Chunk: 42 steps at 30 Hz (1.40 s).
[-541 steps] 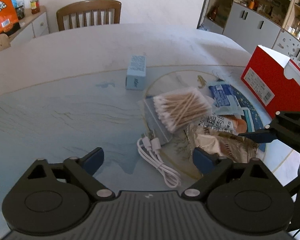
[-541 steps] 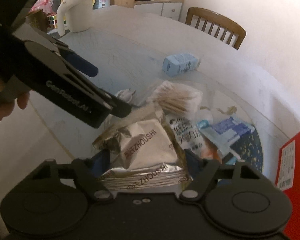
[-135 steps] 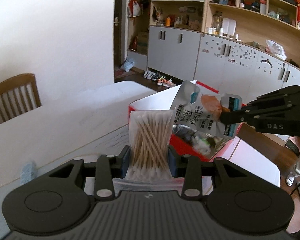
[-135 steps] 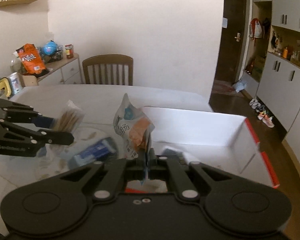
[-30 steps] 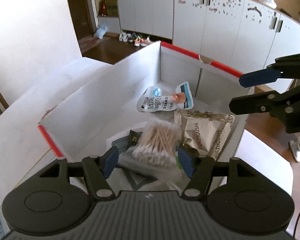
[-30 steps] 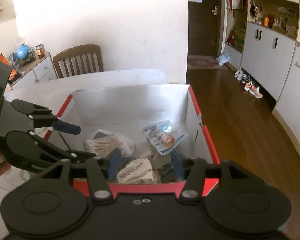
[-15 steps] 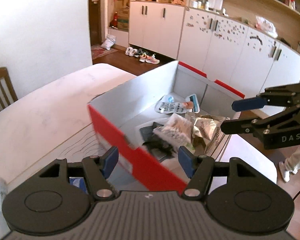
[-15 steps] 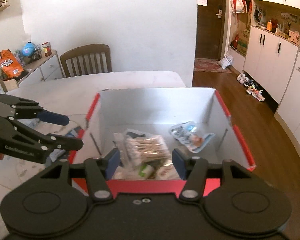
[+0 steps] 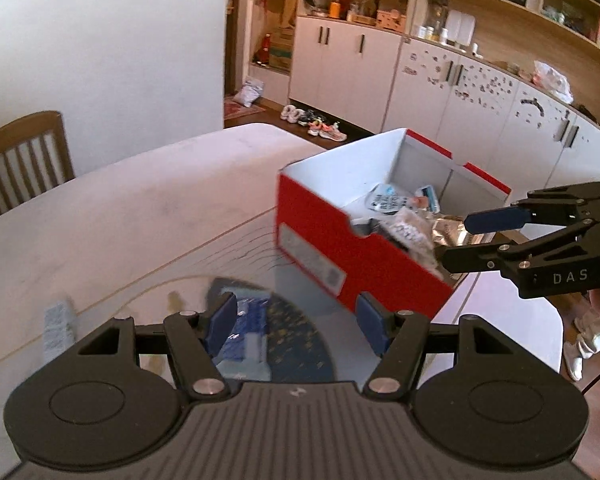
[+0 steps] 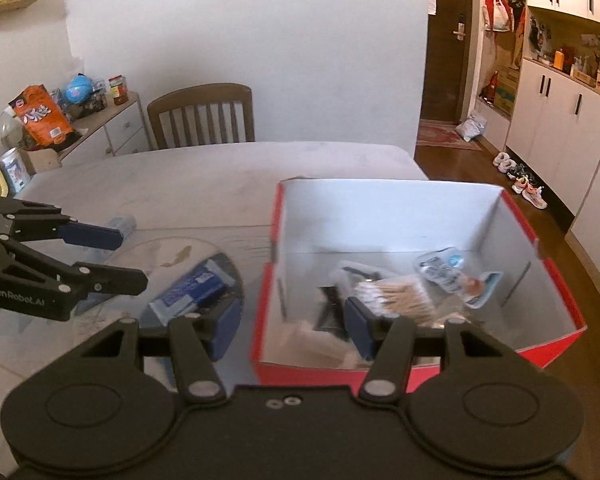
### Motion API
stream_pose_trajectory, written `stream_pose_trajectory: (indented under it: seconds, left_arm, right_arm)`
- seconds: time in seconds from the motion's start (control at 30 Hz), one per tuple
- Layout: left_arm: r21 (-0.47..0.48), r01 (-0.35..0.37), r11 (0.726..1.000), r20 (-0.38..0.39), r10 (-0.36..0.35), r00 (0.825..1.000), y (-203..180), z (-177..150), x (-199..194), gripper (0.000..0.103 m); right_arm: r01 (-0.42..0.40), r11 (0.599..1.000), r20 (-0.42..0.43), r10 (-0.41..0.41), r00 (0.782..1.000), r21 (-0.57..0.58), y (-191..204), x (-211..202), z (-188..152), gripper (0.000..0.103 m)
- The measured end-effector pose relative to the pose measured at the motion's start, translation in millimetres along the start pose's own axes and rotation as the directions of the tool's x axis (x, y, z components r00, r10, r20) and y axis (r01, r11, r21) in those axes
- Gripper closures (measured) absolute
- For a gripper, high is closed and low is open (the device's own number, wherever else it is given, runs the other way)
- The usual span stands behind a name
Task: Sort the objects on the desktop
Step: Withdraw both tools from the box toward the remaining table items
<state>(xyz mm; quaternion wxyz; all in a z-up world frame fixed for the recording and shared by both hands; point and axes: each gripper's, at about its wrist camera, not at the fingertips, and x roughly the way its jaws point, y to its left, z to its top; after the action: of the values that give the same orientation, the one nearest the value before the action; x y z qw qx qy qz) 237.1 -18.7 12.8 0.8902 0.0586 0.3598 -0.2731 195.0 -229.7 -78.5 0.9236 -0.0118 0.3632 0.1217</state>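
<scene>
- Left wrist view: left gripper (image 9: 298,318) over the pale surface (image 9: 132,216), jaws apart, nothing btwn them; blue pads clear of everything.
- Below it on the surface: blue packet (image 9: 244,324), blurred, lying on a dark round mat (image 9: 300,344). Small light-blue box (image 9: 58,326) off to the left, apart from the mat.
- Red box (image 9: 340,248), white inside, sits near the surface's far right corner, open top. In it: cotton swab bag (image 9: 410,230), silver foil pouch (image 9: 448,226), white printed pouch (image 9: 388,200).
- Right gripper (image 9: 456,240) comes in from the right edge, over the red box's near corner; jaws spread, empty.
- Right wrist view: right gripper (image 10: 288,328) w/ jaws released, nothing gripped; the box's left wall shows btwn the pads.
- Same view: swab bag lies mid-box, printed pouch toward the right wall, dark item at left — can't tell what.
- Blue packet just left of the box, not touching it.
- Left gripper at the left edge, jaws parted, above the mat.
- Wooden chair (image 10: 202,118) behind the surface.
</scene>
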Motion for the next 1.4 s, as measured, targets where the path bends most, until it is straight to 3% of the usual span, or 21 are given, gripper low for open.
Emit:
stream_pose_trajectory:
  seconds: [0.43,0.83,0.93,1.07,1.17,1.27,1.4]
  left_arm:
    - [-0.074,-0.086,0.994,0.015,0.088,0.996,64,-50,-42,0.038]
    - [-0.109,-0.161,0.981,0.003,0.162,0.987,106,-69,-46,0.037]
    - [-0.108,-0.181,0.978,-0.004,0.182,0.983,115,-71,-41,0.036]
    - [-0.121,-0.192,0.974,-0.019,0.192,0.981,128,-72,-31,0.035]
    - [-0.120,-0.212,0.970,-0.027,0.210,0.977,136,-73,-23,0.023]
    - [-0.132,-0.212,0.968,-0.030,0.210,0.977,147,-72,-15,0.021]
    - [-0.131,-0.228,0.965,-0.023,0.227,0.974,157,-70,-5,0.005]
  right_arm:
    - [-0.015,0.999,-0.038,0.013,0.999,-0.044,60,23,-1,0.043]
    - [-0.016,0.998,-0.082,0.010,0.997,-0.067,96,56,-2,0.037]
    - [-0.013,0.998,-0.090,0.008,0.996,-0.055,100,64,-2,0.028]
    - [-0.003,0.998,-0.101,-0.003,0.995,-0.057,106,77,-1,0.023]
    - [0.010,0.998,-0.110,-0.017,0.994,-0.063,111,86,0,0.022]
    - [0.017,0.997,-0.122,-0.026,0.992,-0.073,115,95,1,0.022]
    - [0.033,0.997,-0.133,-0.042,0.990,-0.072,120,107,2,0.022]
